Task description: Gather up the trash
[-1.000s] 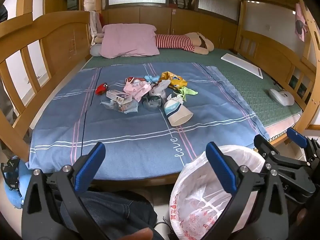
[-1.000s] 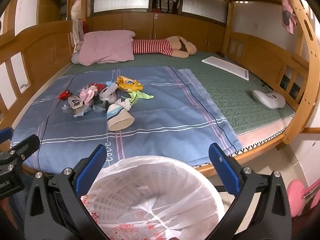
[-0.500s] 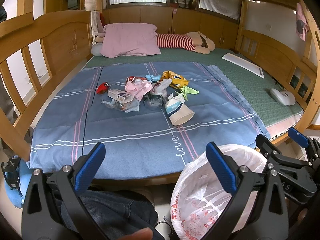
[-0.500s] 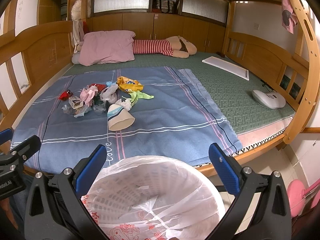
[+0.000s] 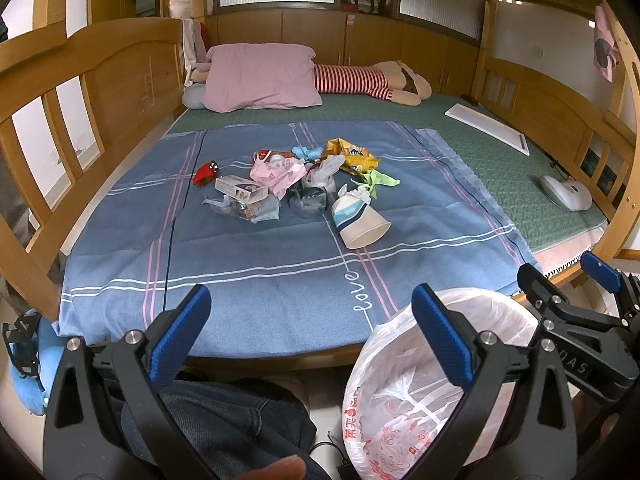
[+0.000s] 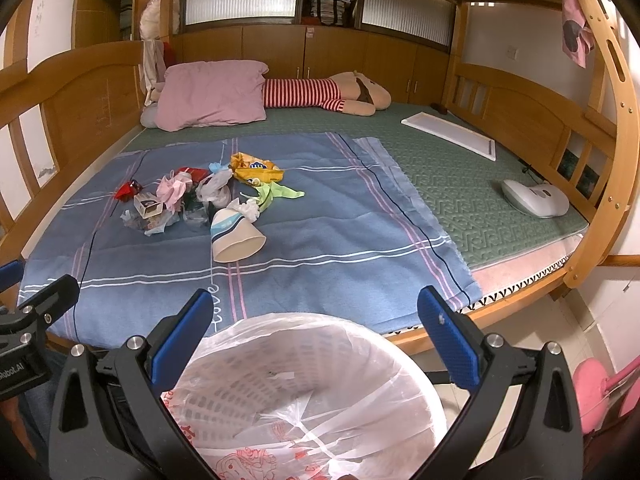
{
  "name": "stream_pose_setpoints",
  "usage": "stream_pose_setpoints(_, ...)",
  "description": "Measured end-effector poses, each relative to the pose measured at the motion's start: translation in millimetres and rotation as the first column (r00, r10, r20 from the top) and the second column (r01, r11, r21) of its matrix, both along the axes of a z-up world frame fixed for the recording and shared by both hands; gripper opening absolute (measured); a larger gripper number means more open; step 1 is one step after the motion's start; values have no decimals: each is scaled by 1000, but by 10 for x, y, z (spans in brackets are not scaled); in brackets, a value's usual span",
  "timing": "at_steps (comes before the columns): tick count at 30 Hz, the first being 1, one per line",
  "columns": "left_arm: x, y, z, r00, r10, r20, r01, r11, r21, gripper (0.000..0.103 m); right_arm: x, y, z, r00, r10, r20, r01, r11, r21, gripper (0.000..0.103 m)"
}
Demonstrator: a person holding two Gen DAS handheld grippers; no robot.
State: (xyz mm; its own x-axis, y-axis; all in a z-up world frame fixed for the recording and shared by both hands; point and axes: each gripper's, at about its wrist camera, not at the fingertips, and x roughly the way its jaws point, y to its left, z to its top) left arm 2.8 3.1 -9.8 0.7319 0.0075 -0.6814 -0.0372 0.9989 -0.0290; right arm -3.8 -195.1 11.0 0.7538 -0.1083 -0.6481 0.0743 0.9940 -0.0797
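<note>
Trash heaped near the middle of the blue bedsheet (image 5: pixel 256 280), well apart from both tools. Paper cup (image 5: pixel 358 220) on its side at the 5 o'clock edge of the heap, mouth toward the foot of the bed; likely light, thin-walled, easy to crush. Best pinched across the rim, or with one pad inside the mouth. Small carton (image 5: pixel 240 189) at 9 o'clock: stiff, probably the surest grip, taken across its narrow faces. Pink crumpled wrapper (image 5: pixel 276 172), yellow snack bag (image 5: pixel 350 156) at 1 o'clock, green scrap (image 5: pixel 378 179) at 3 o'clock, clear film (image 5: pixel 248 210) at 7 o'clock: soft and probably slippery, better bunched at a raised fold than scraped off the cloth. Red piece (image 5: pixel 206 172) lying just left of the heap, apart from the rest.

Left hand-held gripper (image 5: pixel 308 340) spread wide, holding nothing, low at the foot of the bed. Right hand-held gripper (image 6: pixel 314 338) likewise spread wide and bare, hovering above the bag-lined bin (image 6: pixel 304 384) on the floor below the bed edge. Bin liner thin and loose.
</note>
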Motion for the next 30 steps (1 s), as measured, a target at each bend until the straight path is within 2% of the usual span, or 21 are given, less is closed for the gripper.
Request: stream_pose_setpoints(30, 7, 28, -11, 1000, 3, -4, -3, 1000, 0, 100, 1, -32, 18, 1000, -1, -11, 1, 1000, 0, 100)
